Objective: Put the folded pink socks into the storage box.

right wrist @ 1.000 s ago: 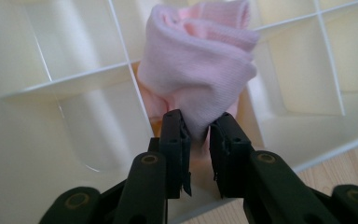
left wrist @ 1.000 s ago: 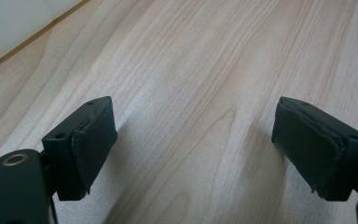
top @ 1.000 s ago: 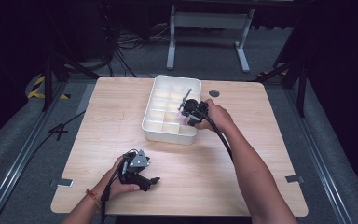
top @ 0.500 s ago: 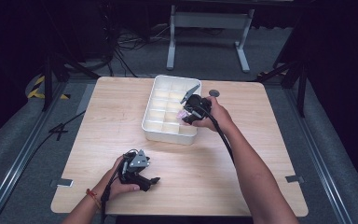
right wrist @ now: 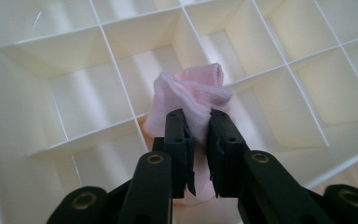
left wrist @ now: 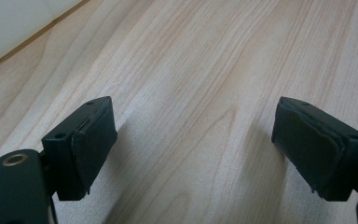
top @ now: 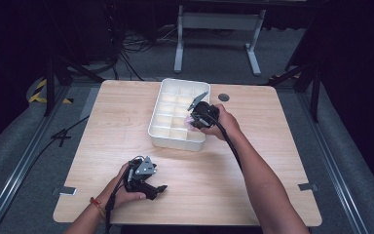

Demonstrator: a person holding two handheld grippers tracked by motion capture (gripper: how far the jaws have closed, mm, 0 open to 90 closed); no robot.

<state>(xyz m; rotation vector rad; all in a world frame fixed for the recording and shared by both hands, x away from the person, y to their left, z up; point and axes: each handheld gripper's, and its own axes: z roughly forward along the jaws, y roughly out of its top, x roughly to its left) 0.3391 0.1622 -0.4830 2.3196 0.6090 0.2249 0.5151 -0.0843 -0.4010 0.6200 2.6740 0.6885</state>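
A white divided tray (top: 175,141) stands at the middle back of the wooden table. Over its right side my right gripper (top: 195,116) holds a rolled pink cloth (top: 190,120). In the right gripper view the jaws (right wrist: 200,122) have just been closing and now pinch the pink cloth (right wrist: 196,88) above an inner compartment of the tray (right wrist: 98,135). My left gripper (top: 157,190) rests near the table's front edge, held by a hand. In the left gripper view it (left wrist: 196,154) stands open over bare wood with nothing between the pads.
A small dark round disc (top: 223,97) lies on the table just right of the tray's far corner. A metal stand (top: 219,29) and cables sit on the floor behind the table. A corner of the tray (left wrist: 14,28) lies ahead of the left gripper.
The right hand has shifted only slightly over the tray's right side. The left hand and its gripper have stayed where they were.
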